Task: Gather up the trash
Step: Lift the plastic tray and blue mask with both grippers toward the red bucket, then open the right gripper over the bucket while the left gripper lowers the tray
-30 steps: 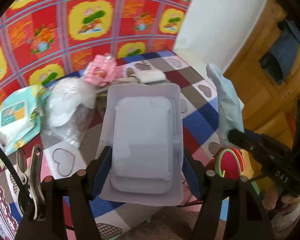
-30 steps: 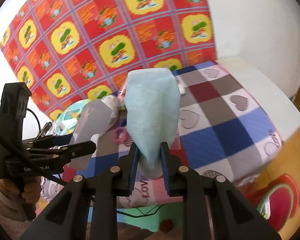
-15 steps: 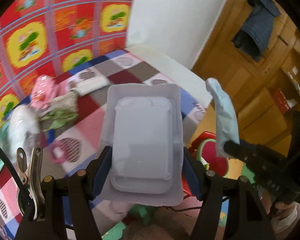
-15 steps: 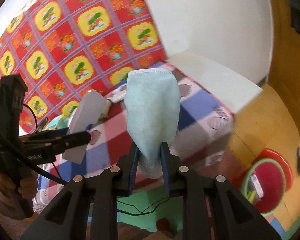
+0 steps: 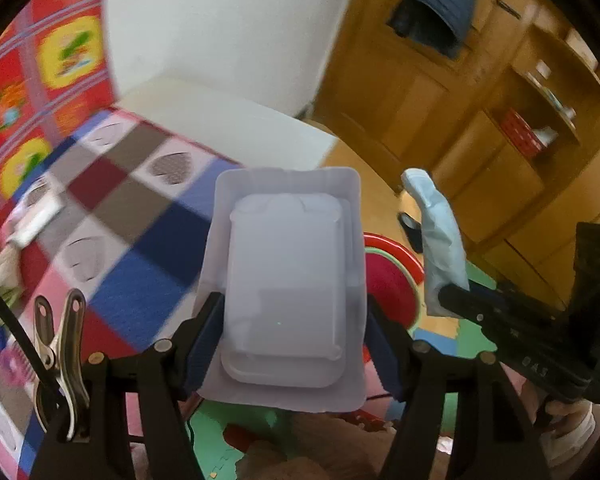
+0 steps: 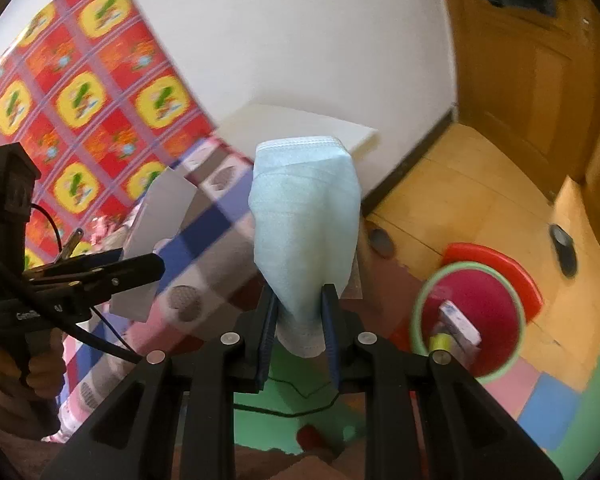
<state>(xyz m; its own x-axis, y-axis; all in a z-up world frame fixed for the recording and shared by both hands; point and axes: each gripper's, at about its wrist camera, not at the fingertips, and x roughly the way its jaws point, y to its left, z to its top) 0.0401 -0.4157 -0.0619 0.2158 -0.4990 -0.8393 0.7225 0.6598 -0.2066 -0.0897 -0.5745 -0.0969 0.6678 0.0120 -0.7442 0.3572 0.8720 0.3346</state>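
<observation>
At centre frame of the left wrist view, a white plastic tray is clamped upright between the closed-in jaws of the left gripper. At centre of the right wrist view, a light blue face mask is pinched by the right gripper, jaws nearly together. At lower right, a red bin with a green rim is seen on the floor, with litter inside.
</observation>
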